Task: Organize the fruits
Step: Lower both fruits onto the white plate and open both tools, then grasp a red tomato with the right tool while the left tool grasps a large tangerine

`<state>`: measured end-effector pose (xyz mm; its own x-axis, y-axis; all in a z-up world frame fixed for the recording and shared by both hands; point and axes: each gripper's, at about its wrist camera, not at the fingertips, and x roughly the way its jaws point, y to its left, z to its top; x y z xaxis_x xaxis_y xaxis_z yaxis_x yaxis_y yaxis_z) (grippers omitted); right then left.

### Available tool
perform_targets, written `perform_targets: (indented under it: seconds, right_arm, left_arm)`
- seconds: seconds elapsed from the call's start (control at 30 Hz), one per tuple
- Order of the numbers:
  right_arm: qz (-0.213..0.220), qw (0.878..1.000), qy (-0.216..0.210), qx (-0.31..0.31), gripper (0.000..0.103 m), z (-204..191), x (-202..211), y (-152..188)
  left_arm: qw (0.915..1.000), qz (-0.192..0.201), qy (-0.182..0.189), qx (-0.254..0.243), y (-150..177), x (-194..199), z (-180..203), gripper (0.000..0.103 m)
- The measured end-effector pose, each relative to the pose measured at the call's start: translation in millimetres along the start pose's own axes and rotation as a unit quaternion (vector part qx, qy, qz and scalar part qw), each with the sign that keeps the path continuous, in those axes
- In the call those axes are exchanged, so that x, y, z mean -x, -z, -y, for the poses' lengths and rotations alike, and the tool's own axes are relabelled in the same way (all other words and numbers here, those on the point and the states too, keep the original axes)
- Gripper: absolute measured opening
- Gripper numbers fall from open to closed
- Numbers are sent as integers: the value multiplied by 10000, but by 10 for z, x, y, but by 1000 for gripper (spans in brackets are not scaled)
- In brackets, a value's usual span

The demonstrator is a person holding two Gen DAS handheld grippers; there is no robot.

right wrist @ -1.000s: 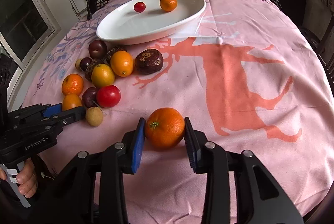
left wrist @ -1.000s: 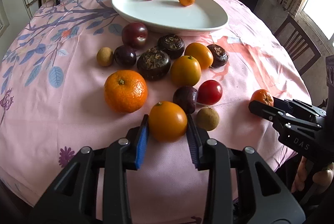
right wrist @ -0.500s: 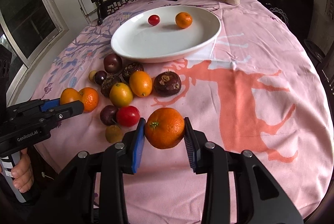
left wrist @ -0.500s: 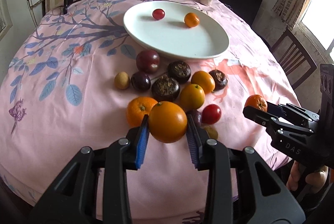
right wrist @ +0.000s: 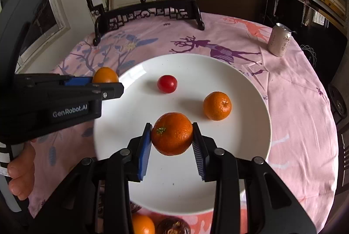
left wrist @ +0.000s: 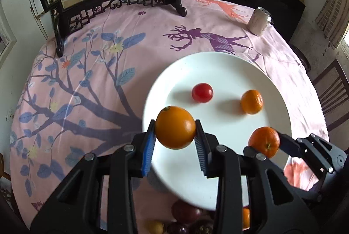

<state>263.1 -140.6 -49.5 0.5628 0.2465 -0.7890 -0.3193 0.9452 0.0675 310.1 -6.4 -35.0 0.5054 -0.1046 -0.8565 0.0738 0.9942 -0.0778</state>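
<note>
Both my claws came off the table loaded and were now over the white plate (right wrist: 250,168). A second back each fruit still sat on the cloth in front of the pile; by this moment the pile had dropped to the bottom edge of both views and the plate filled centre frame.

Left gripper (left wrist: 175,138): clamped on the smooth orange (left wrist: 175,127), pads tight on both sides, held above the plate's left rim, lower centre of the left view. Nothing slipped.

Right gripper (right wrist: 172,142): clamped on the mandarin (right wrist: 172,133), stem facing the camera, hanging over the plate's middle, lower centre of the right view.

Already resting in the plate: a cherry tomato (right wrist: 167,83) upper centre and a small mandarin (right wrist: 217,105) to its right, well apart from each other.

My read: transport was basically done, release was next. Open floor sat directly under the right fruit. The left one was near the rim, so I'd have pushed further in before letting go, else it could roll off onto the pink tablecloth (left wrist: 87,92).
</note>
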Motion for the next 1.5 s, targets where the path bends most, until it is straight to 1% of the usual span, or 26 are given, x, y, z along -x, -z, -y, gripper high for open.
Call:
perform_targets:
  seconds: [0.07, 0.13, 0.23, 0.33, 0.37, 0.4, 0.43, 0.47, 0.53, 0.6, 0.63, 0.67, 0.73, 0.77, 0.87, 0.93, 1.0, 1.1, 1.23, 1.3, 1.37, 1.43, 1.47, 1.5]
  right_arm:
    - [-153, 9999, -39, -40, 36, 66, -191, -40]
    - [-244, 9996, -80, -109, 36, 117, -322, -86]
    - [-301, 9995, -59, -113, 36, 141, -449, -156]
    - [-361, 9993, 3, -51, 37, 132, -544, -200]
    - [-426, 9991, 33, -3, 42, 116, -571, -207]
    - [-413, 9991, 72, 21, 49, 105, -558, -207]
    - [-366, 9993, 100, 39, 52, 97, -514, -198]
    - [-315, 9994, 153, 68, 58, 87, -435, -184]
    - [-177, 9993, 269, 171, 59, 64, -206, -129]
    - [-120, 9992, 305, 245, 61, 23, 80, 17]
    - [-111, 9992, 289, 256, 61, 2, 217, 126]
    - [-101, 9993, 267, 253, 63, -18, 346, 248]
    - [-47, 9995, 252, 162, 70, -50, 574, 521]
    - [4, 9996, 257, 66, 70, -54, 665, 652]
    - [142, 9990, 286, -315, 70, -47, 858, 950]
    - [217, 9977, 273, -578, 70, -10, 947, 1069]
    - [196, 9972, 250, -677, 70, -5, 1000, 1132]
    - [185, 9974, 334, -612, 70, -51, 1078, 1196]
    - [48, 9993, 22, -373, 70, -243, 1101, 1369]
    - [-63, 9998, -1, -206, 70, -361, 1048, 1463]
    - [-119, 9998, -54, -181, 70, -406, 989, 1532]
    - [-194, 9995, -170, -204, 54, -411, 924, 1556]
    - [-268, 9992, -210, -206, 39, -410, 879, 1558]
    - [-337, 9988, -270, -240, 39, -405, 831, 1560]
  left_arm:
    - [9999, -126, 45, 94, -93, -154, -14, 35]
    - [9997, -181, 102, 85, -145, -246, 7, 35]
    - [9997, -237, 79, 39, -193, -351, 41, 35]
    - [9994, -313, 47, 110, -220, -432, 37, 35]
    - [9994, -308, 64, 125, -225, -432, 35, 37]
    - [9995, -253, 91, 147, -230, -401, 26, 41]
    - [9997, -181, 103, 162, -233, -345, 17, 57]
    - [9998, -63, 107, 182, -225, -259, 4, 68]
    - [9996, 173, 130, 166, -153, -20, -31, 68]
    - [9992, 296, 227, 113, -7, 244, -72, 68]
    - [9990, 387, 222, 46, 110, 384, -73, 68]
    - [9987, 481, 153, -11, 238, 512, -72, 70]
    - [9975, 702, 56, -49, 553, 738, -73, 73]
    - [9968, 803, 53, -41, 724, 827, -75, 75]
    - [9957, 921, 73, 7, 1159, 954, -102, 76]
    - [9963, 856, 62, 103, 1379, 960, -144, 76]
    - [9966, 803, 59, 155, 1543, 963, -176, 76]
    - [9968, 782, -73, 110, 1728, 989, -199, 76]
    - [9972, 727, -155, 104, 1902, 1011, -270, 76]
    - [9977, 654, -157, 116, 1967, 1001, -315, 76]
    - [9979, 616, -158, 124, 2023, 1006, -340, 76]
    - [9980, 607, -148, 112, 2083, 1028, -349, 76]
    - [9980, 609, -137, 110, 2107, 1038, -354, 76]
    - [9980, 606, -130, 101, 2122, 1040, -363, 76]
